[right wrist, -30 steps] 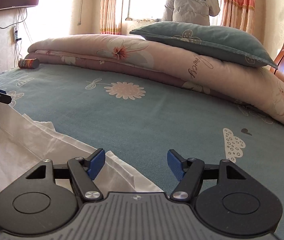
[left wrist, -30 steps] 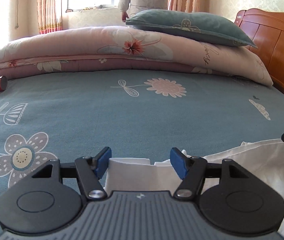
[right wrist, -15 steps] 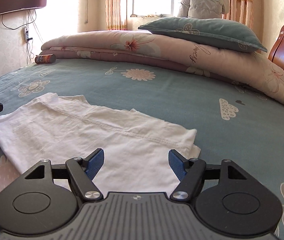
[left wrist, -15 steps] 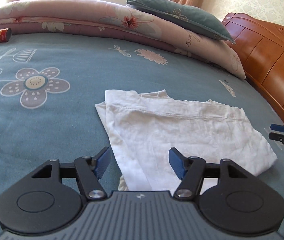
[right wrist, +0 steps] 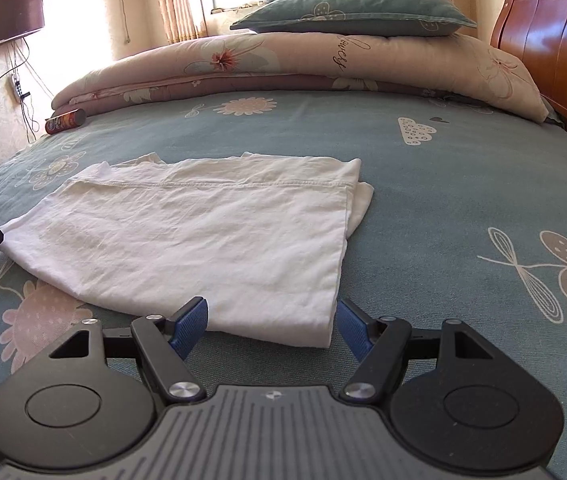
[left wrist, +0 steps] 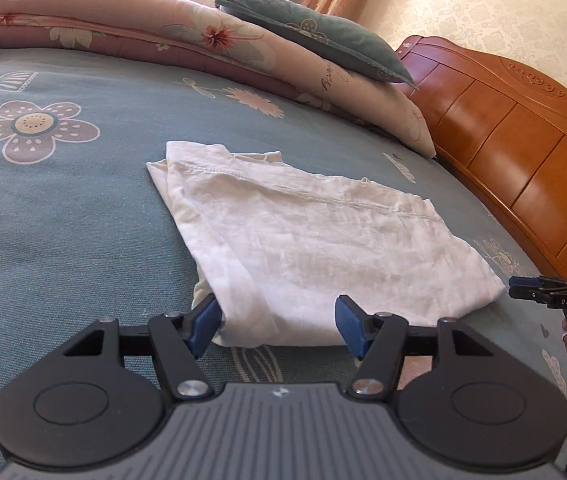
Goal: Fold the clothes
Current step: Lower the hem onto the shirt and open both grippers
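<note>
Currently the shirt [left wrist: 307,240] is lying flat on the bed [left wrist: 63,208], doubled into a layered rectangle; whether more folds are coming, I can't tell. Both my grippers, left [left wrist: 279,322] and right [right wrist: 271,320], are hovering wide open at its near edge, gripping nothing.

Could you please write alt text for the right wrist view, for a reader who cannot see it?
A folded white garment lies flat on a teal flowered bedsheet, just beyond the open right claw, which holds nothing. Behind it, a green pillow rests on a folded pink quilt beside a wooden headboard.
</note>
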Demonstrator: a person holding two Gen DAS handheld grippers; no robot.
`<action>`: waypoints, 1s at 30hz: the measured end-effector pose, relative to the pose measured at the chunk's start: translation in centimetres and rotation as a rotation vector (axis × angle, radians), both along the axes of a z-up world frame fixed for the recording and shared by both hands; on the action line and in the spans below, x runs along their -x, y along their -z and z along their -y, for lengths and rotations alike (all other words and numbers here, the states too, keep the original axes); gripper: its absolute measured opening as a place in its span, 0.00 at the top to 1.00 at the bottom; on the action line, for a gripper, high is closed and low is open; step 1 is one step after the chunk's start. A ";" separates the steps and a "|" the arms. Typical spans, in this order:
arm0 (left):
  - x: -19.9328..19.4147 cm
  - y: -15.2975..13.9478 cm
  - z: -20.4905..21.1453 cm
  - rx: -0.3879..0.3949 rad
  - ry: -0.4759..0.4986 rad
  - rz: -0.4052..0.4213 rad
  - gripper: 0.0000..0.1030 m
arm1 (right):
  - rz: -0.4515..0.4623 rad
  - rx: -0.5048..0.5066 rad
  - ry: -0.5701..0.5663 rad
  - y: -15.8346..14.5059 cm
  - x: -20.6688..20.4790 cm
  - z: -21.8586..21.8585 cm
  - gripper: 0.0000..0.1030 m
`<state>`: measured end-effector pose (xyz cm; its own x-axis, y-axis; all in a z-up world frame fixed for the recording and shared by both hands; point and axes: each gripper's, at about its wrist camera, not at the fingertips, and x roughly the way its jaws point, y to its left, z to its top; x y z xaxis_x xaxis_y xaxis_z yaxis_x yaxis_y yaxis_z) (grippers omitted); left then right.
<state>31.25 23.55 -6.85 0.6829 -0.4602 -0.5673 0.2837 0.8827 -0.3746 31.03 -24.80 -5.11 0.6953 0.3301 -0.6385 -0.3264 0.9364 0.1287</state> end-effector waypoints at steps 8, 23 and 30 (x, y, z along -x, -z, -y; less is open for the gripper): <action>-1.5 1.0 -2.2 0.223 -0.017 -0.038 0.88 | -0.017 -0.006 -0.040 0.1 -0.3 -2.4 0.29; -0.2 2.1 -3.5 0.189 -0.046 -0.096 0.86 | -0.052 -0.219 0.035 1.6 -2.9 3.0 0.47; -1.1 2.8 -3.0 0.207 -0.068 -0.134 0.86 | -0.118 -0.413 0.068 3.6 -5.2 6.2 0.55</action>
